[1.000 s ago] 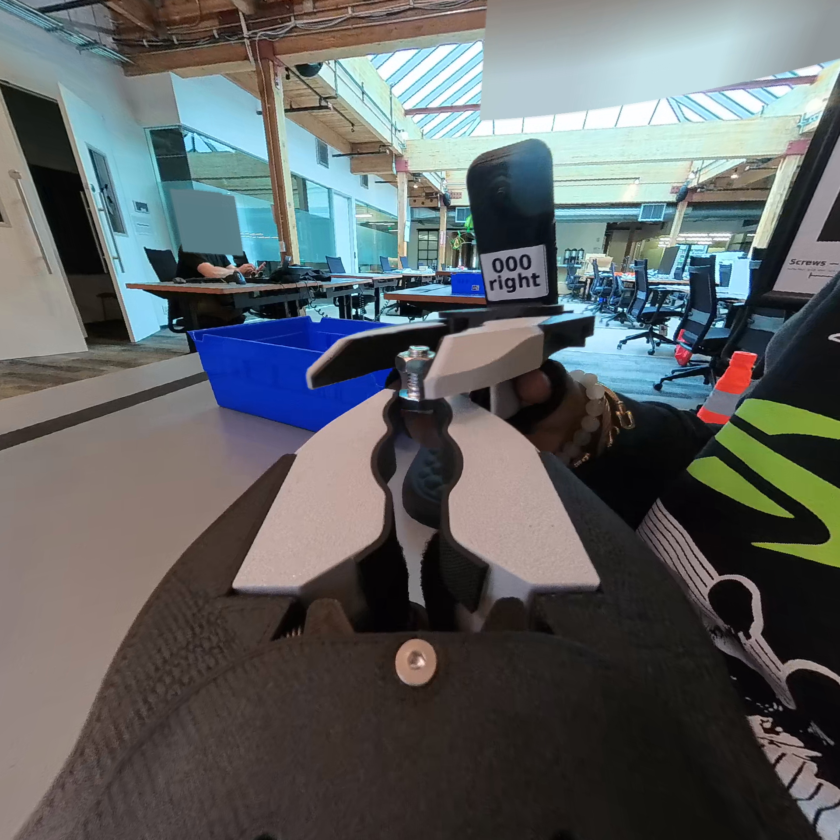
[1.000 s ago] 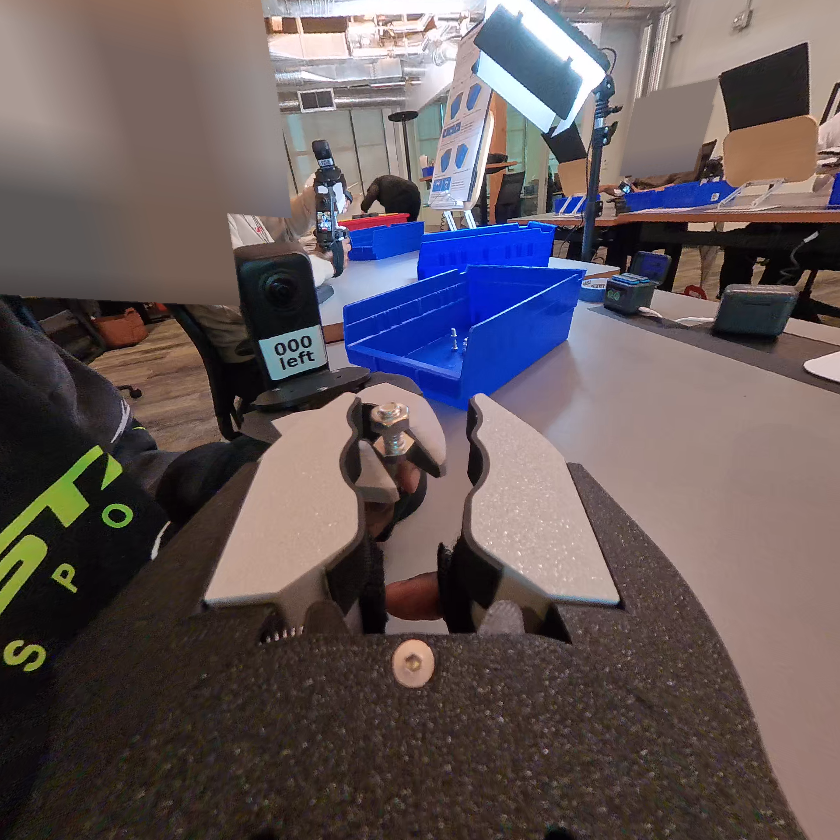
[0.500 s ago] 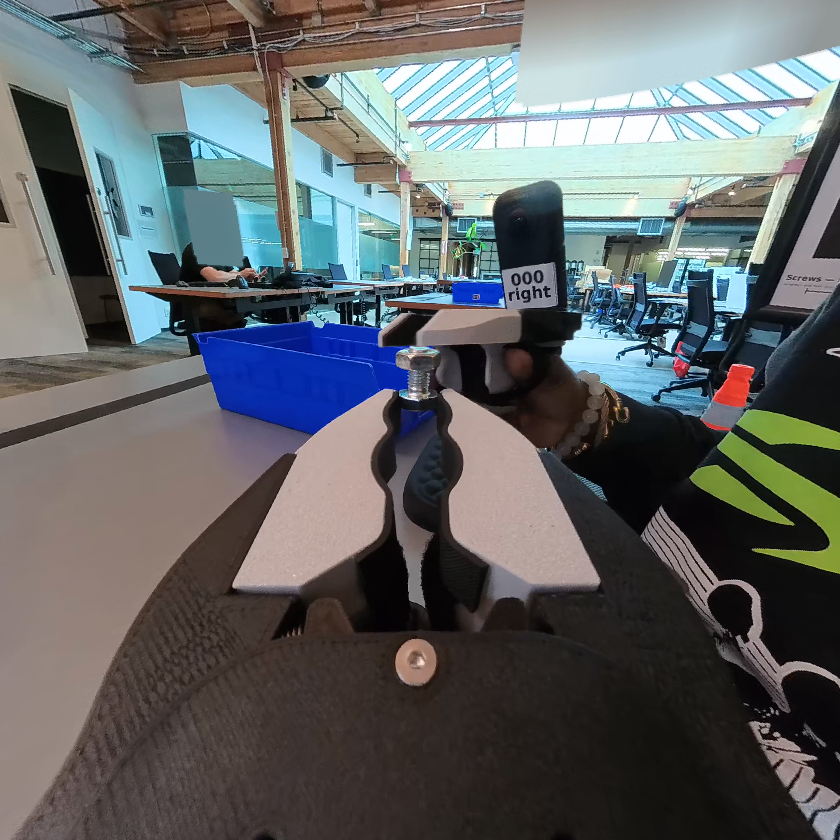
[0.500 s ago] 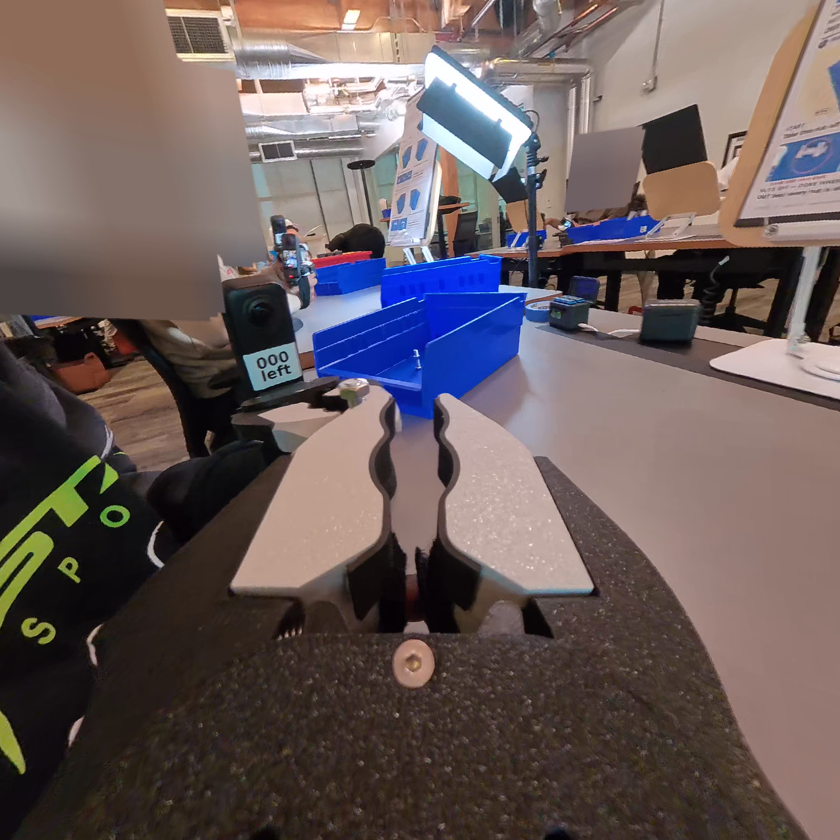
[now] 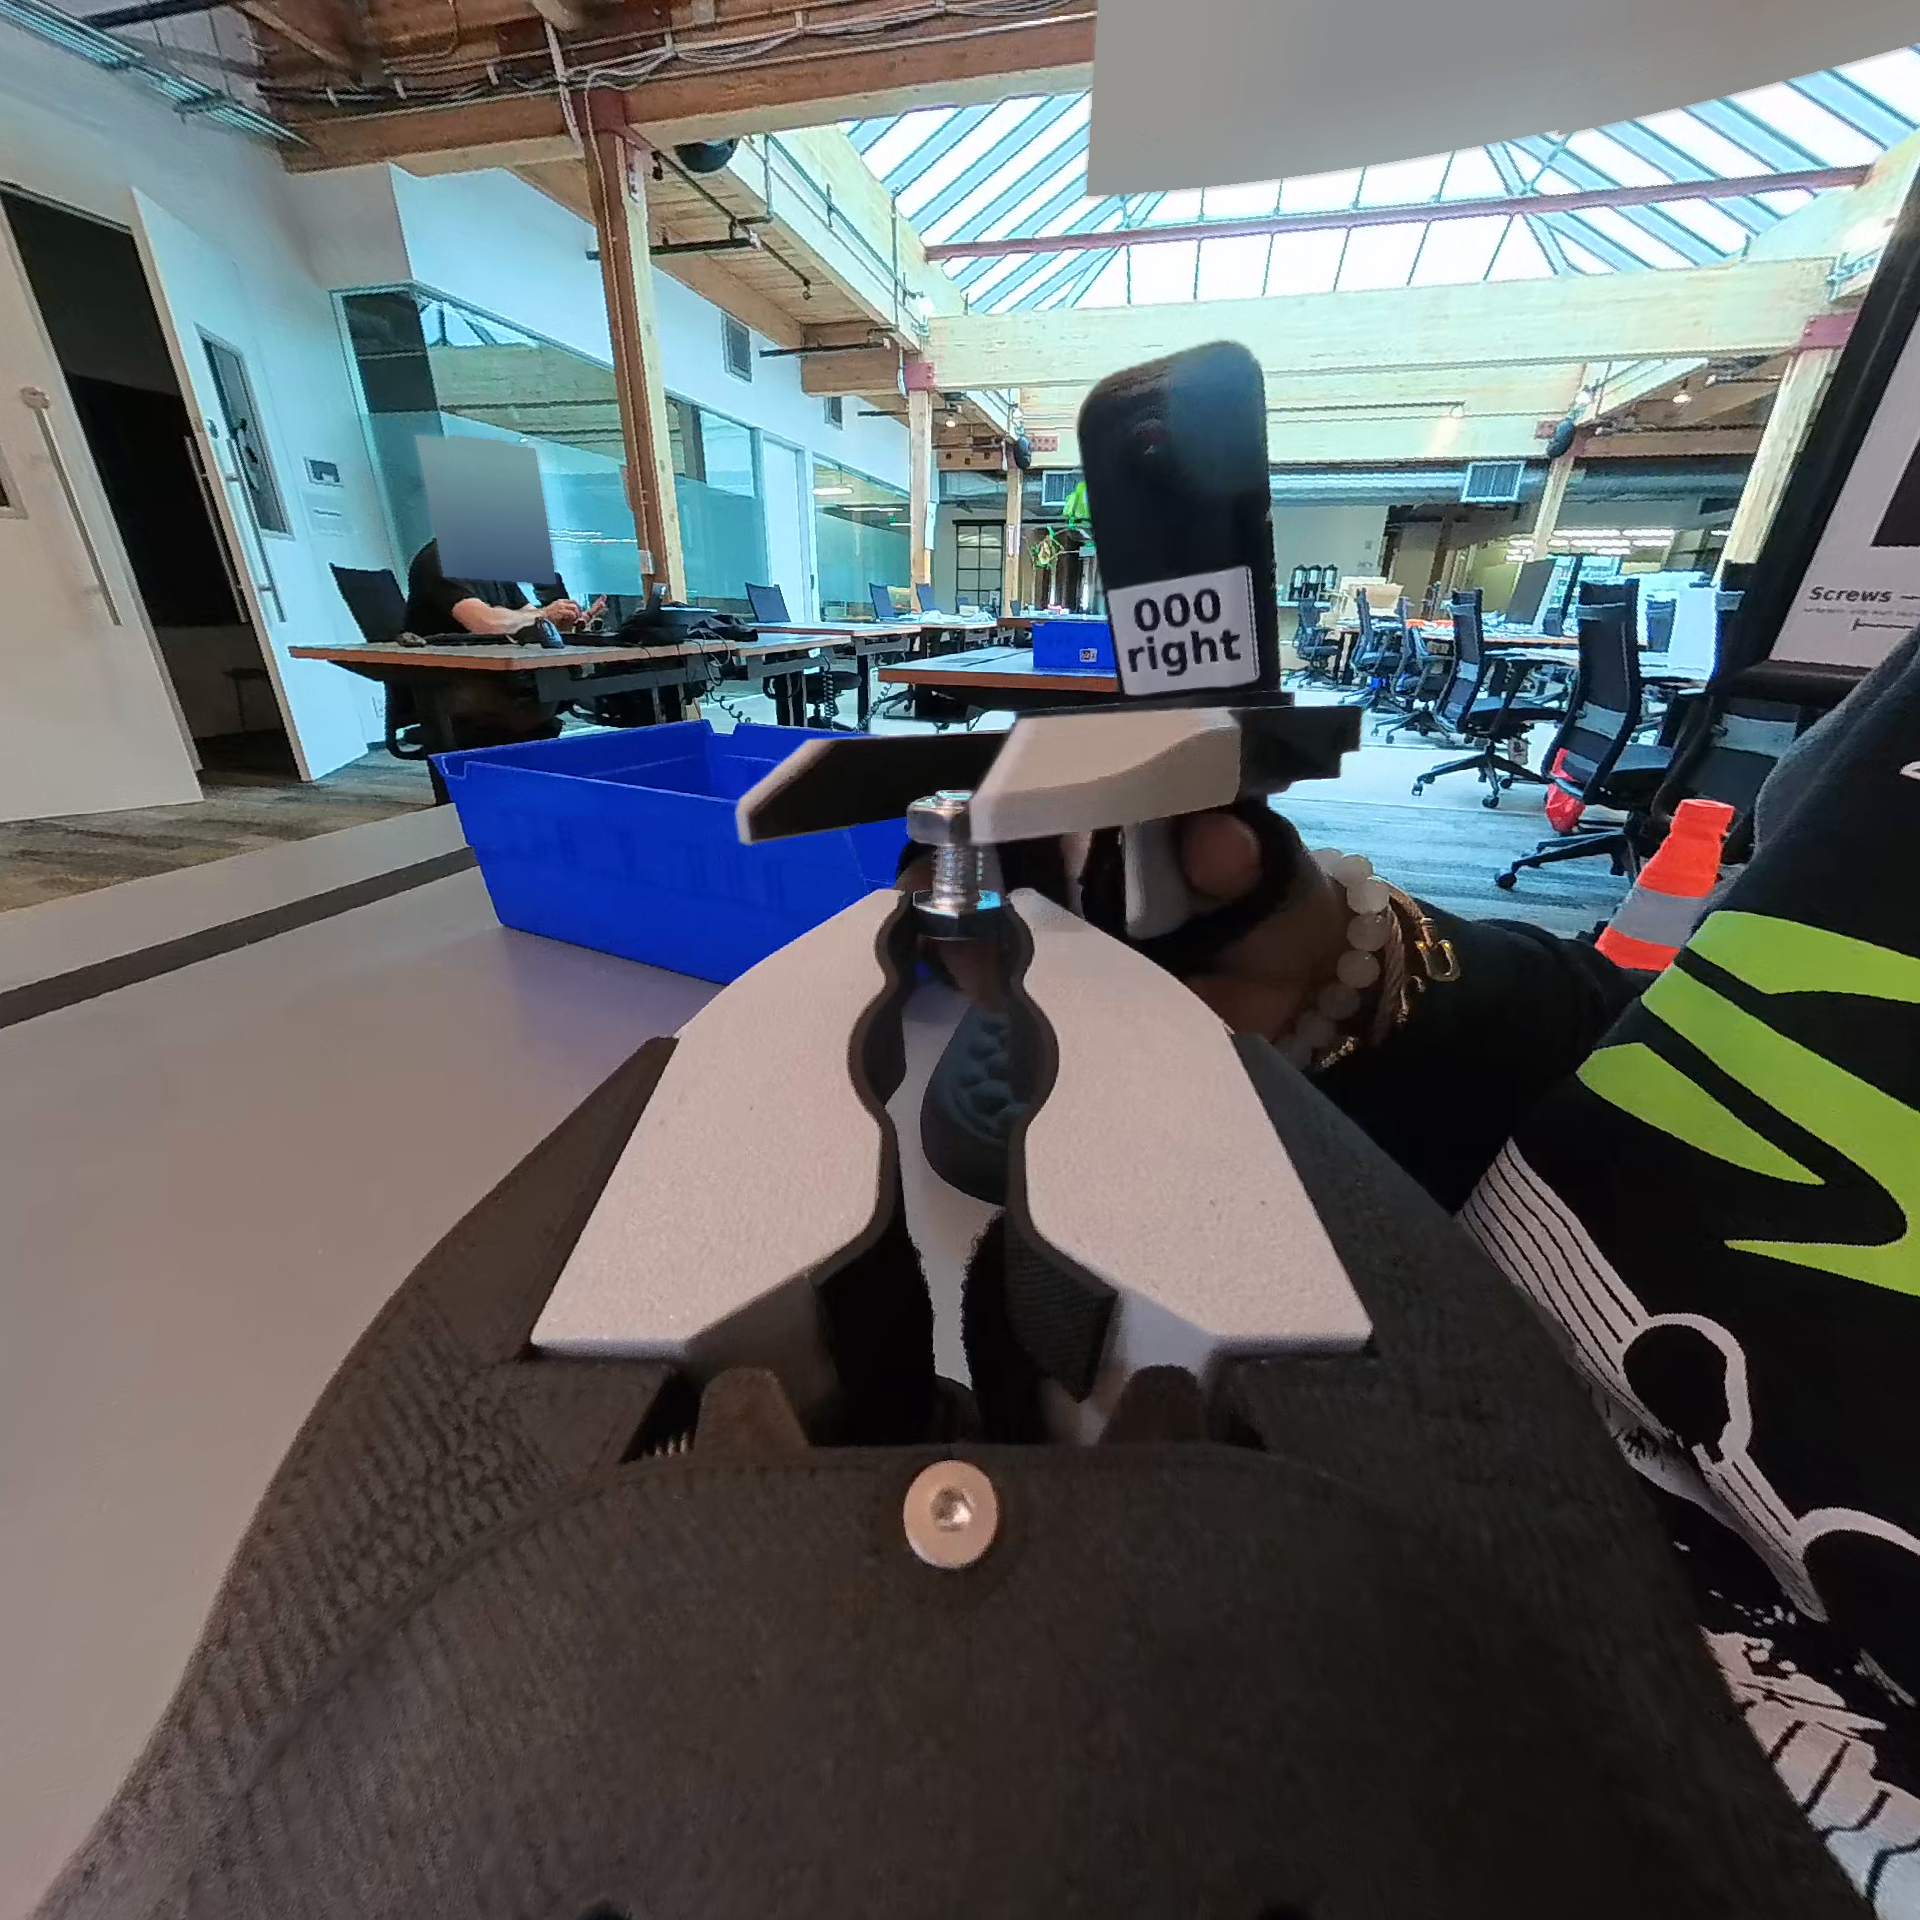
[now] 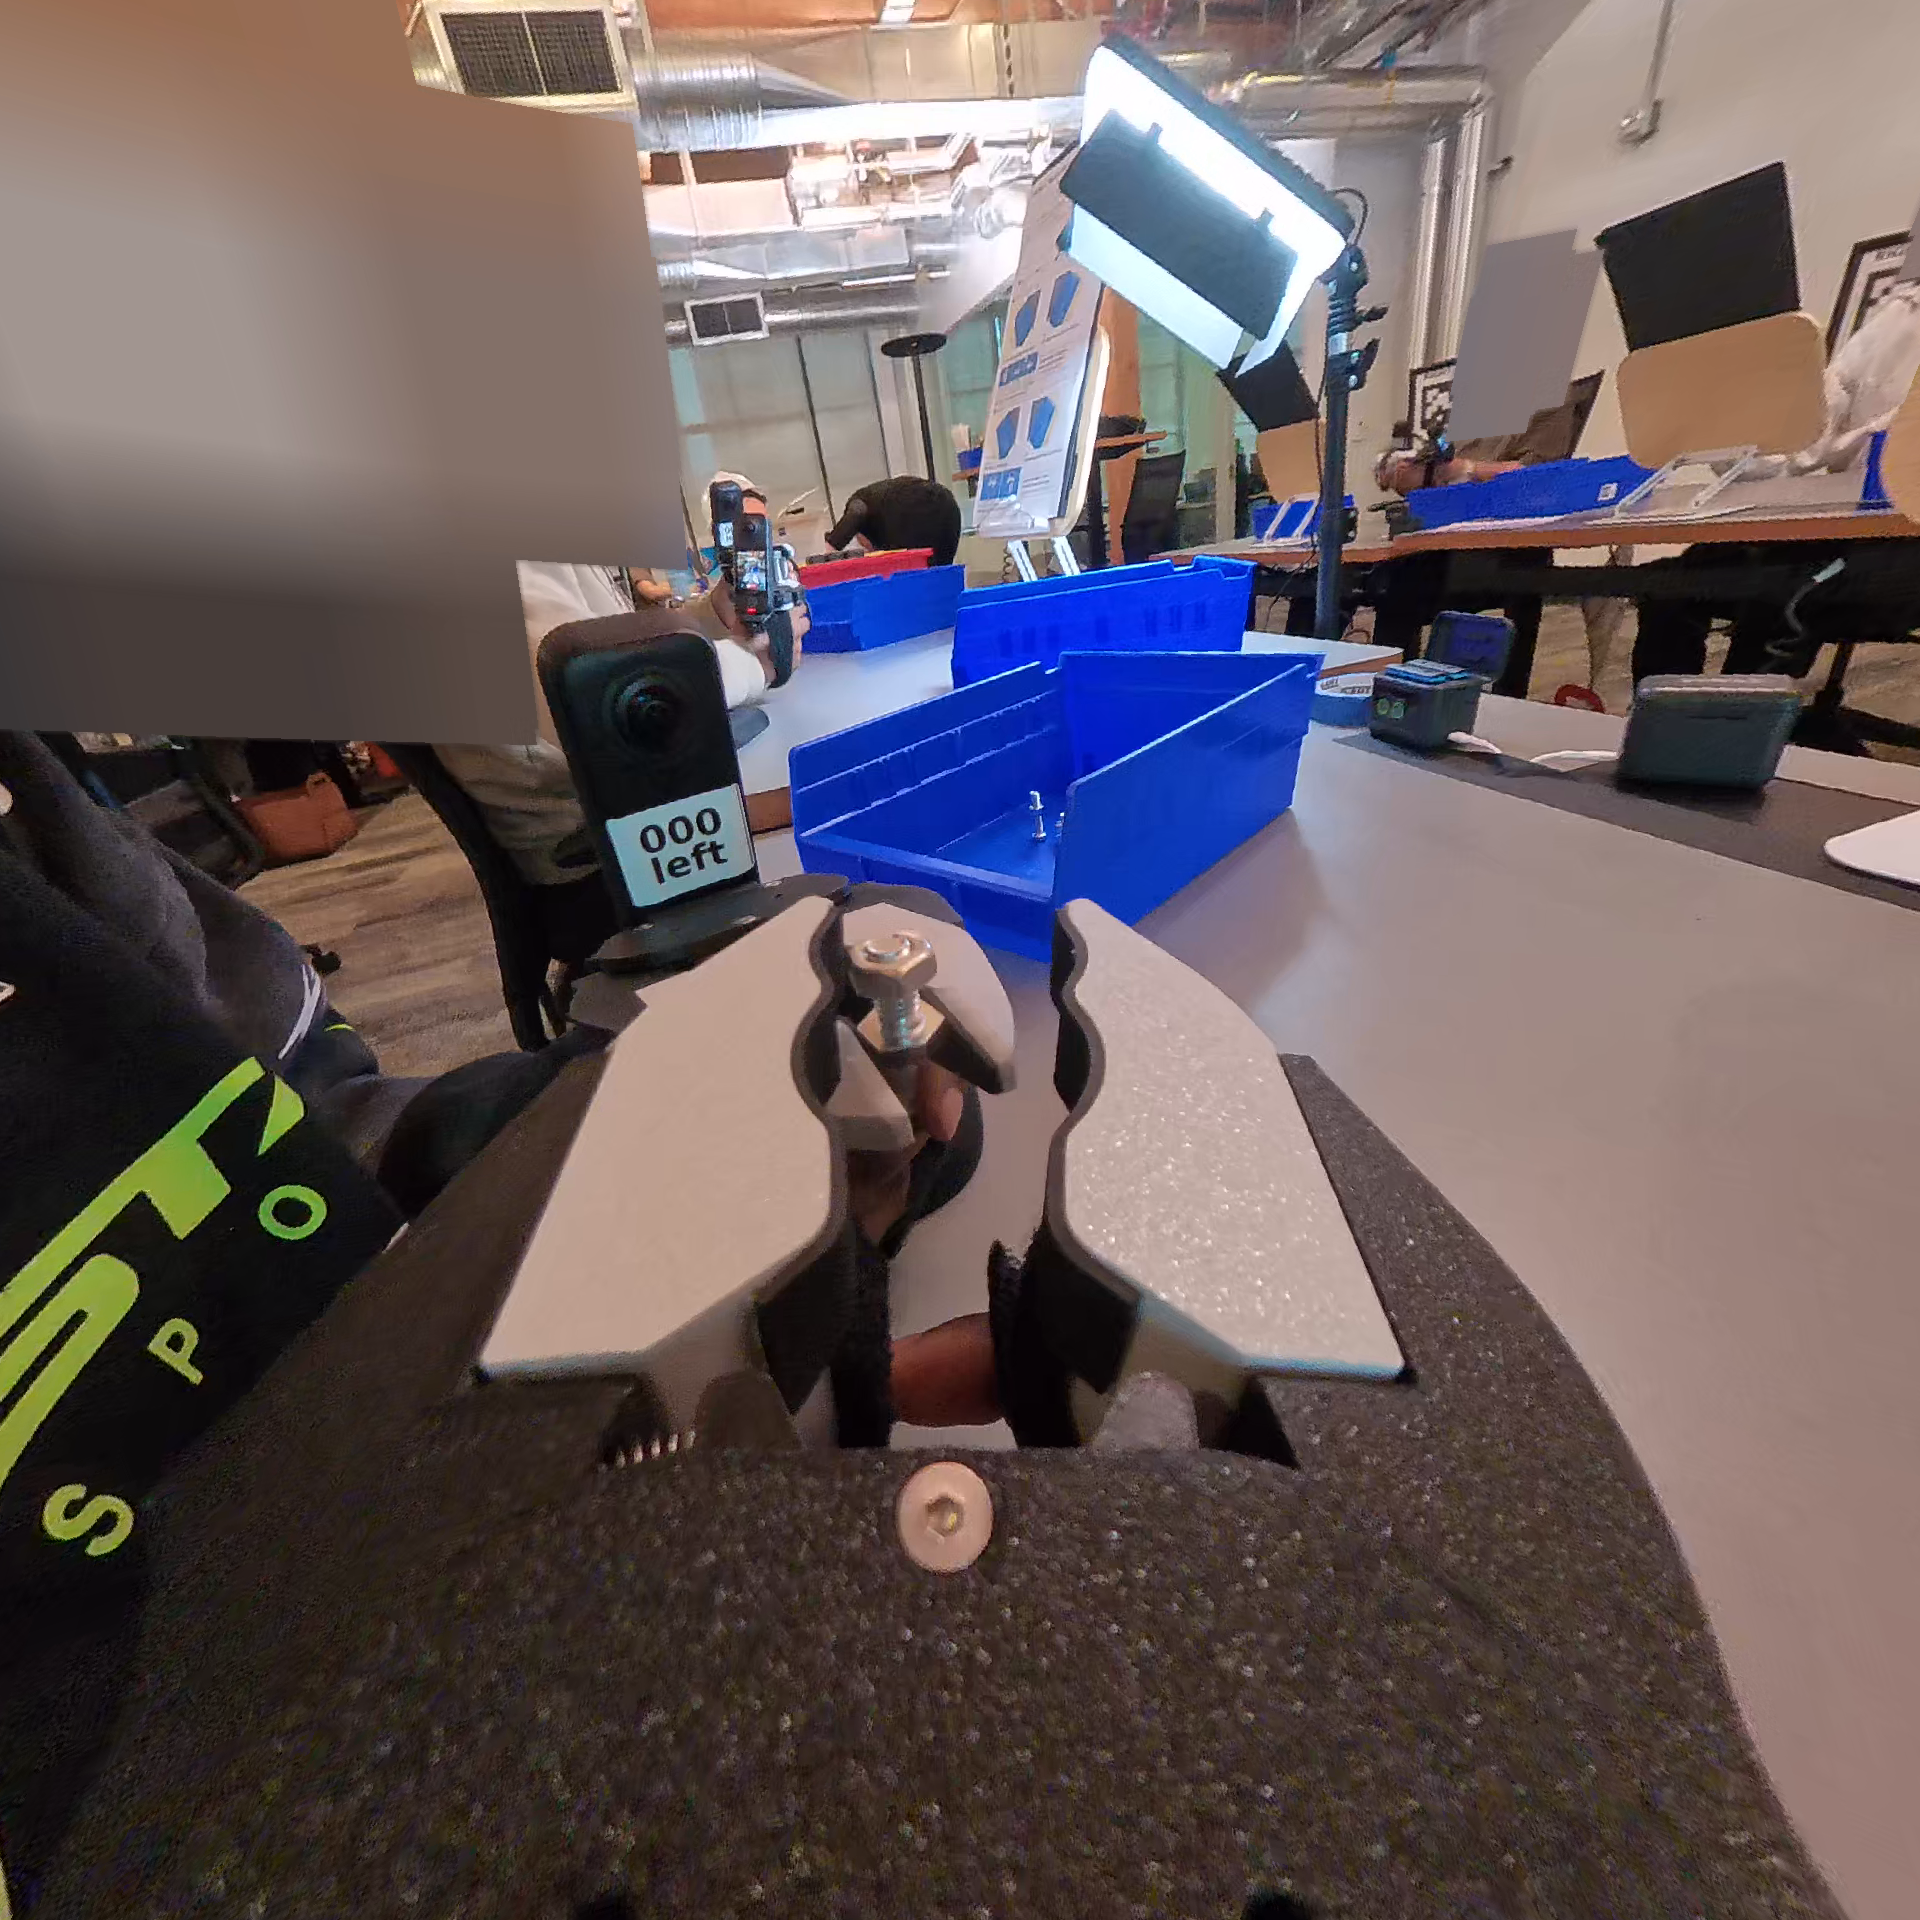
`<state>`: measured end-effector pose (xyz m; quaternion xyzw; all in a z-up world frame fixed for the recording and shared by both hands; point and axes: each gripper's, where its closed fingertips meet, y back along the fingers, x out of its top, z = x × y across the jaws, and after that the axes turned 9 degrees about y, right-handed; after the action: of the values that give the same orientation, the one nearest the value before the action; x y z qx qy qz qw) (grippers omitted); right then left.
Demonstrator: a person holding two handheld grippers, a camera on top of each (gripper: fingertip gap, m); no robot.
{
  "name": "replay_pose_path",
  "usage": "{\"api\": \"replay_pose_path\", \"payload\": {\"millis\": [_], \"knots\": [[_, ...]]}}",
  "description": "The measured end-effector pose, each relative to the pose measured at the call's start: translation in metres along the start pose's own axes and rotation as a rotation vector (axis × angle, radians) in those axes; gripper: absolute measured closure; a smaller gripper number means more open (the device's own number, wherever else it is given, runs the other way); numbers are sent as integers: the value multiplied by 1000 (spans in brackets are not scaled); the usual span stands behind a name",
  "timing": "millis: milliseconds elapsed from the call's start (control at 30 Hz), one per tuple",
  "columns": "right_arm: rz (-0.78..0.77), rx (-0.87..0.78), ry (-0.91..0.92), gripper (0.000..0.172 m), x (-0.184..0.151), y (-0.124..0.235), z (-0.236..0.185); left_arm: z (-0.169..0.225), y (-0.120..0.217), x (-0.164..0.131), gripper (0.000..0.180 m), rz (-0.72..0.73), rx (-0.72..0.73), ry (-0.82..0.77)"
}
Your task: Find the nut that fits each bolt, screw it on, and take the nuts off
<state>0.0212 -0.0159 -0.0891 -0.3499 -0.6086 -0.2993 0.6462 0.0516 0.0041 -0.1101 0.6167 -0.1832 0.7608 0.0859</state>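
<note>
— What's the left hand-held gripper (image 5: 954,914) got hold of?

— A small silver bolt (image 5: 954,868). Its two pale fingers are nearly closed on the bolt's hexagonal head, so the threaded shaft stands straight up out of the tips. A nut (image 5: 940,815) sits at the very top of the thread.

— And the right hand-held gripper (image 6: 940,987)?

— That one is spread wide, with nothing clamped. From the left wrist view you see it lying flat across the top of the bolt, one finger (image 5: 1101,774) right up against the nut, the other, dark on its inner face, out to the far side. From its own camera the nut stands close to the left finger (image 6: 727,1049), and there's a clear gap over to the other one. I couldn't swear the nearer finger actually touches the nut; it certainly isn't being squeezed.

— Where is all this happening?

— Held up in the air above the grey bench (image 6: 1507,1039), close to the person's dark printed top. A blue bin (image 6: 1039,790) stands on the bench just behind the two tools, and a couple more bolts (image 6: 1037,812) are standing upright on its floor.

— Anything else around?

— More blue bins farther back, a tilted light panel on a stand (image 6: 1195,208), a dark little case (image 6: 1704,727) along the bench's black strip, and someone seated at a desk (image 5: 468,613) across the room.
</note>
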Motion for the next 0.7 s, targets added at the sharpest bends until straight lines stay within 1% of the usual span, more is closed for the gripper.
{"api": "replay_pose_path", "payload": {"millis": [133, 200, 233, 300, 400, 567, 700], "knots": [[14, -11, 12, 138, 3, 15, 3, -2, 1, 2, 166, 11, 4, 12], [14, -91, 24, 159, 3, 26, 16, 0, 1, 3, 166, 18, -7, 14], [14, -131, 30, 162, 3, 32, 24, 0, 1, 3, 166, 18, -6, 11], [27, -145, 18, 164, 6, 40, 28, -1, 1, 2, 166, 11, 0, 10], [53, -105, 10, 157, 11, 40, 22, -1, 1, 2, 166, 10, 3, 10], [17, -5, 19, 135, 7, 17, 1, -2, 0, 0, 166, 4, 6, 5], [-9, 32, 28, 130, 3, -1, -6, -1, 0, 0, 166, -1, 4, 2]]}}
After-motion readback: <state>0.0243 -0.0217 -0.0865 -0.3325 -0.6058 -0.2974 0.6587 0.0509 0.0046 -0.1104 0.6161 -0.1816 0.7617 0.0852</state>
